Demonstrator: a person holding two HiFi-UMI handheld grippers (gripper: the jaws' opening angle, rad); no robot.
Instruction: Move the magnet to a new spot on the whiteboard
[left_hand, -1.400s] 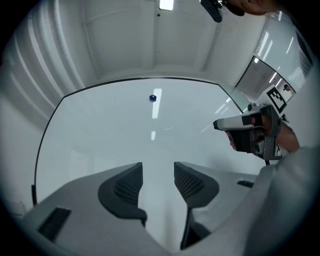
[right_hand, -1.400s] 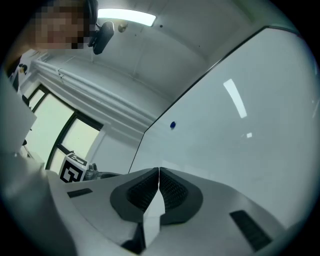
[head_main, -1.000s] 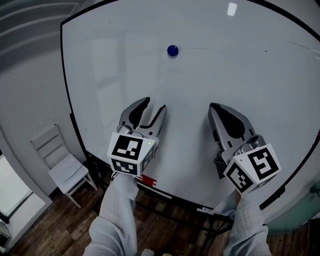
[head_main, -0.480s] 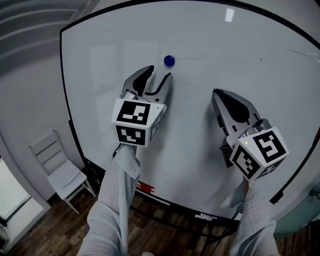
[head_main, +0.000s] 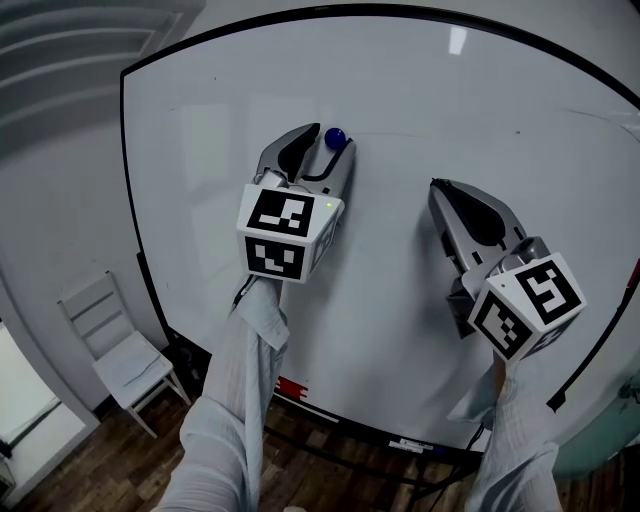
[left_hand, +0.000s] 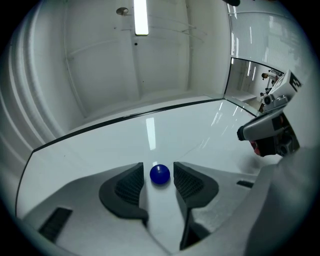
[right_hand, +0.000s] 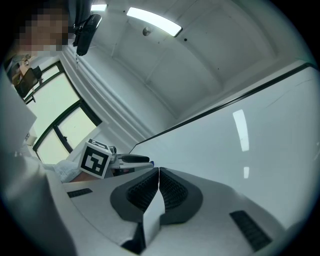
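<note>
Head view: we log the whiteboard (head_main: 200, 150) filling the frame, with its lower edge partly hidden by our sleeves. Left gripper (head_main: 322, 148) is up at the board, jaws apart. Right gripper (head_main: 440, 190) hangs well apart to the right, jaws pressed together on nothing. The blue magnet (head_main: 335, 135) sits on the board between the left fingertips. It is round, with no long axis. Left gripper view shows a slim gap on each side, so we judge it straddled, not gripped. Left is plainly nearer.
</note>
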